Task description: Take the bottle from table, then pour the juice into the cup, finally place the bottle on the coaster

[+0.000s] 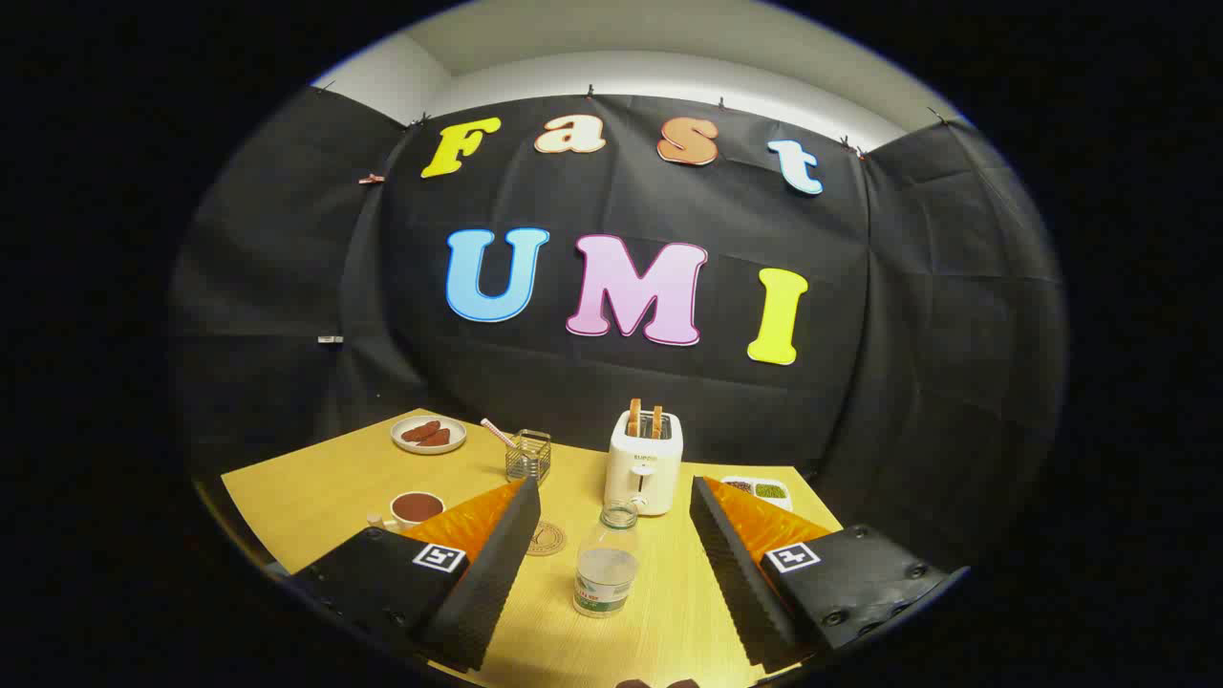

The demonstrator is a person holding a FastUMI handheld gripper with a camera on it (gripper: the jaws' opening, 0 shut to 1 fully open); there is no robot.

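A clear plastic bottle (608, 562) with no cap stands upright on the wooden table (315, 487), holding a little clear liquid at the bottom. It stands between my two fingers, near their far ends, touching neither. My gripper (611, 499) is open wide. A white cup (415, 508) filled with dark liquid sits beyond the left finger, partly hidden by it. A round cork coaster (547, 538) lies flat just left of the bottle, its left part hidden behind the left finger.
A white toaster (645, 462) with two slices of toast stands just behind the bottle. Farther back are a wire basket (528, 456) with a straw and a plate (428, 435) of brown food. A small white tray (760, 491) lies behind the right finger.
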